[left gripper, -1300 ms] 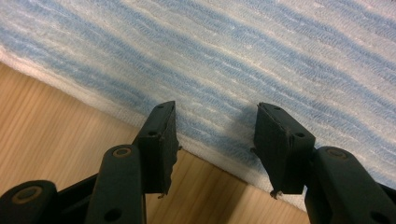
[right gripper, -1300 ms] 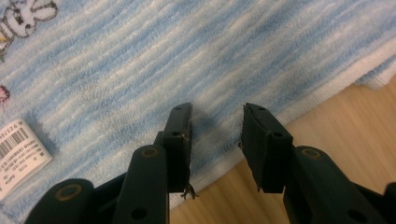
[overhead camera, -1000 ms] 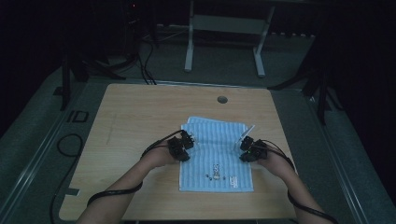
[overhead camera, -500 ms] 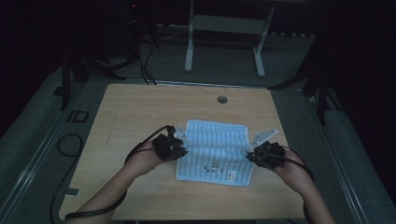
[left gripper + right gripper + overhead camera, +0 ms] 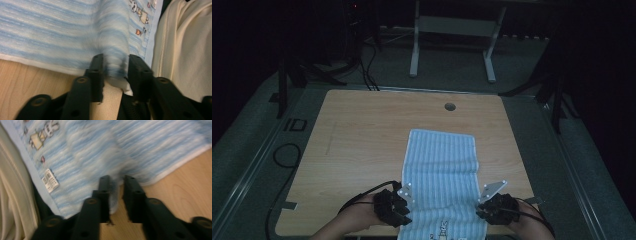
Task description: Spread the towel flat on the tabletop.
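Note:
A blue-and-white striped towel (image 5: 439, 165) lies flat along the middle of the wooden table (image 5: 362, 130), and its printed end hangs over the near edge. My left gripper (image 5: 399, 207) sits at the towel's left border near that edge, my right gripper (image 5: 492, 207) at the right border. In the left gripper view the jaws (image 5: 115, 65) have just been opening, with a slack, blurred fold of towel (image 5: 50, 32) between them. In the right gripper view the jaws (image 5: 116, 182) have just been opening too, with the towel's (image 5: 137, 145) border loose in the gap.
A round cable hole (image 5: 450, 106) sits near the table's far edge. Behind the table stand white frame legs (image 5: 452, 45), and cables (image 5: 287, 155) lie on the floor at the left. The person's cream garment (image 5: 185, 50) hangs close against the near edge.
Both hands drew back from mid-table to the near edge, bringing the towel's edge with them. The towel now lies longer and overhangs that edge.

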`<state>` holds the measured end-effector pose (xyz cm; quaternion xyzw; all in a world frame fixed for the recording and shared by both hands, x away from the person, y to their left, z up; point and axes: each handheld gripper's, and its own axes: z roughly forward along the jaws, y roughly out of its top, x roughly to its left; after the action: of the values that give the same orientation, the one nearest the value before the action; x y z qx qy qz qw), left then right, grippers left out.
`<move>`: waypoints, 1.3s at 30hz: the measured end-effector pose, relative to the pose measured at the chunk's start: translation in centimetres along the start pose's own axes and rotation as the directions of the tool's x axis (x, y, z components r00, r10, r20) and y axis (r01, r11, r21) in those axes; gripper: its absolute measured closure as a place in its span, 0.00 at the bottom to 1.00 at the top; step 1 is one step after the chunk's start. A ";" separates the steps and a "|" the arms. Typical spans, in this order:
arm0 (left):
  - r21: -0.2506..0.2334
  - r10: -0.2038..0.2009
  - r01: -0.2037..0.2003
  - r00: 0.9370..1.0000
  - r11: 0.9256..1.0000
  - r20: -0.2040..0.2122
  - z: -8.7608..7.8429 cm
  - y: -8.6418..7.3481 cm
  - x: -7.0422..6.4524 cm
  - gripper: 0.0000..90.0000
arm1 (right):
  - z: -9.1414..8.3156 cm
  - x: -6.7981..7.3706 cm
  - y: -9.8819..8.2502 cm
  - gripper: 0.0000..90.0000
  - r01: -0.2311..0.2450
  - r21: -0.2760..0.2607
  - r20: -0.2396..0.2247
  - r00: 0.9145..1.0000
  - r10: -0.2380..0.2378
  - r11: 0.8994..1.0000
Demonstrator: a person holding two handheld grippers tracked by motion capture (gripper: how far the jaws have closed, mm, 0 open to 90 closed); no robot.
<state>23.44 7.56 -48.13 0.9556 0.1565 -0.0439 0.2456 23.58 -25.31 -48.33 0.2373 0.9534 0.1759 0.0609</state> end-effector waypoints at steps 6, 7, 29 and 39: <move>-0.118 -0.049 0.038 0.995 0.992 -0.091 -2.4 1.4 3.3 0.72 | -1.6 -2.5 1.6 0.86 -0.020 -0.081 0.042 0.999 0.023 0.996; -0.104 -0.052 0.039 0.990 0.994 -0.131 -2.2 1.7 4.1 0.72 | -1.3 -3.1 2.1 0.93 -0.025 -0.077 0.052 0.998 0.029 0.997; 0.011 -0.190 0.197 0.960 0.980 -0.205 4.5 3.9 14.2 0.73 | 7.2 -12.2 7.1 0.88 -0.120 0.048 0.082 0.990 0.116 0.992; -0.020 -0.249 0.250 0.943 0.968 -0.223 4.5 4.5 16.8 0.68 | 8.4 -16.1 9.7 0.89 -0.178 0.056 0.102 0.980 0.172 0.982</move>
<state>40.78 6.32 -52.67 0.9280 0.3027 0.0325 0.2150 43.59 -22.32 -52.03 0.3304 0.9300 0.1378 0.0833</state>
